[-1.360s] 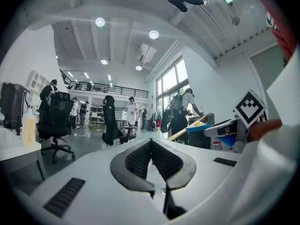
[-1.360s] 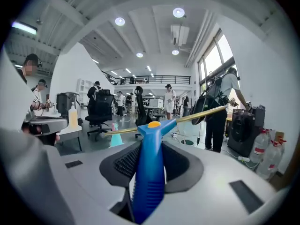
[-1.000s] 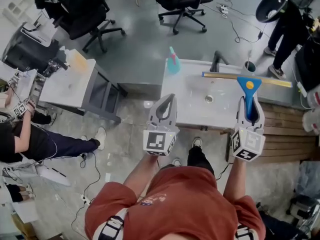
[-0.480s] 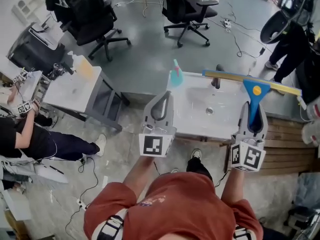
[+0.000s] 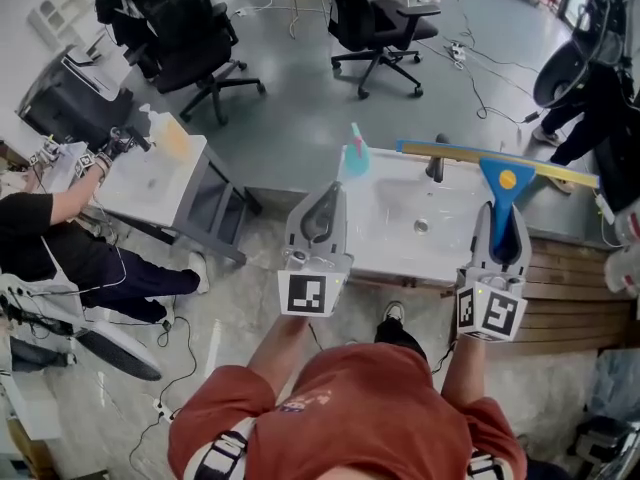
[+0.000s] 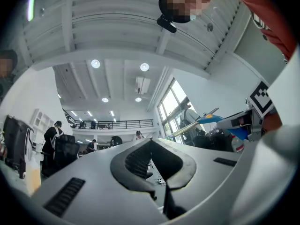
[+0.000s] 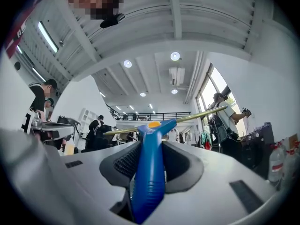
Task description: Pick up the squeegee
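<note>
The squeegee [image 5: 505,181] has a blue handle and a long yellow-edged blade, and it hangs in the air above the white sink counter [image 5: 395,230]. My right gripper [image 5: 500,210] is shut on its handle, and the blade stands crosswise beyond the fingertips. In the right gripper view the blue handle [image 7: 149,172] runs up between the two dark pads of my right gripper [image 7: 152,146]. My left gripper [image 5: 336,192] is held level beside it, to the left, its jaws shut on nothing. In the left gripper view the tips of my left gripper [image 6: 151,142] meet, and the squeegee [image 6: 213,118] shows at the right.
A faucet [image 5: 437,158] and a teal spray bottle [image 5: 353,154] stand on the counter. A white desk [image 5: 150,173] stands to the left with a seated person [image 5: 40,238] beside it. Office chairs [image 5: 190,38] stand behind. Wooden decking [image 5: 570,288] lies to the right.
Both grippers have risen and tipped upward, the squeegee staying in the right one. The seated person at the left has reached toward the desk.
</note>
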Available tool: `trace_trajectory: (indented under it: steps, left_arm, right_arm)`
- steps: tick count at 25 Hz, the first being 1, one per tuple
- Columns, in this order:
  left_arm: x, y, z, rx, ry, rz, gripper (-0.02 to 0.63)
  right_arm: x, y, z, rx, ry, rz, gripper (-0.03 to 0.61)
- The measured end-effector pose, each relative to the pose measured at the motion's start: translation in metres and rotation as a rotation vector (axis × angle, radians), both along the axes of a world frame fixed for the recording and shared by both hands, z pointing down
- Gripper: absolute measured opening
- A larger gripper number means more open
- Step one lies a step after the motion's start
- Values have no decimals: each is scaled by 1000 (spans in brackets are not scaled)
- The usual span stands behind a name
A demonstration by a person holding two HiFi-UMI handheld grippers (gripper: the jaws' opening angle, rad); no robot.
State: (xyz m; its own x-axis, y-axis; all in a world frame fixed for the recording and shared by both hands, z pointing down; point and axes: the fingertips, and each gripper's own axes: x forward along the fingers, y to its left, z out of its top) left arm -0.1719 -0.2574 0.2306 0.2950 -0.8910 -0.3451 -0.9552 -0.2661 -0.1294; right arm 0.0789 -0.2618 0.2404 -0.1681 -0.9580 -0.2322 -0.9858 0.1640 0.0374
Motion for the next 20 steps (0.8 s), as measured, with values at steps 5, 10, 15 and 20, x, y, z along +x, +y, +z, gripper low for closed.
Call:
trace_trajectory:
  steps: [5, 10, 15, 20]
  left_arm:
    - [-4, -4, 2, -10, 25, -5, 17]
    - [0, -6, 1, -8, 20, -1, 18]
    - [8, -10, 2, -10, 25, 13, 18]
    - [18, -13, 3, -16, 20, 30, 18]
  right_arm:
    - [3, -6, 5, -5, -14, -3, 143]
    - [7, -7, 5, -12, -19, 5, 143]
    - [12, -8, 6, -15, -7, 11, 143]
    - [19, -10, 7, -18, -2, 14, 143]
